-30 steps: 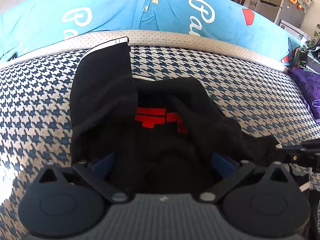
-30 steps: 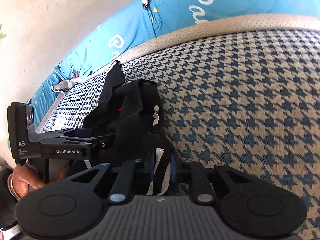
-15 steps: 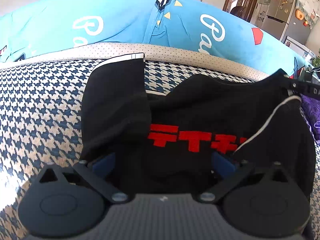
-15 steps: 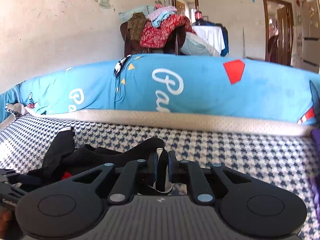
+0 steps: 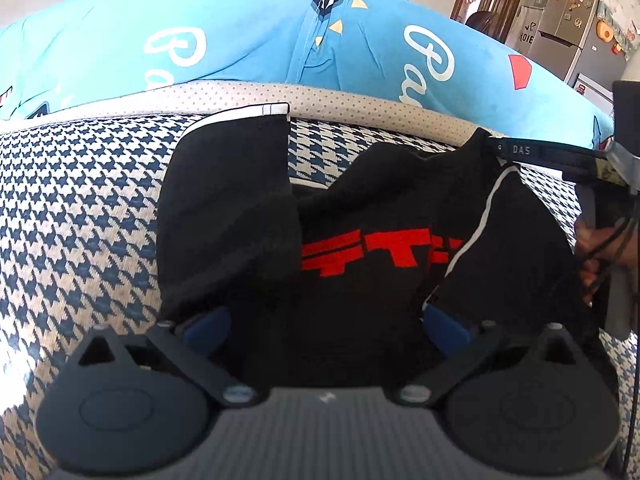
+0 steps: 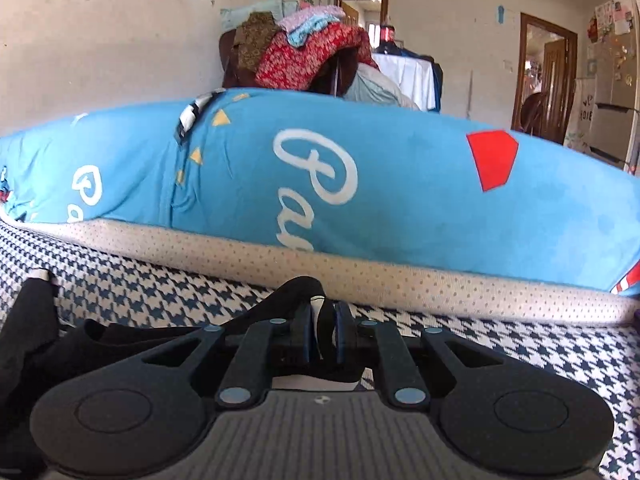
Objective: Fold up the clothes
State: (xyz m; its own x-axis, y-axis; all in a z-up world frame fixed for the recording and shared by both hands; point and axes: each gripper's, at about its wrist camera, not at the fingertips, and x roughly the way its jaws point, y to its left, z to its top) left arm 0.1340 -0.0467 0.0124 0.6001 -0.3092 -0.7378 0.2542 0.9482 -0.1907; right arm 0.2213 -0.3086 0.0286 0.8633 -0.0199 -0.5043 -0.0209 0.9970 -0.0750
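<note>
Black garment (image 5: 360, 216) hides the wide left gripper's (image 5: 326, 322) jaw tips; right gripper (image 6: 323, 334) pinches its edge, red print partly covered.

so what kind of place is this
Most likely a lived-in home: a bed or couch with a checked cover and blue cushion, clothes heaped on a chair behind, and a fridge by a wooden door.
</note>
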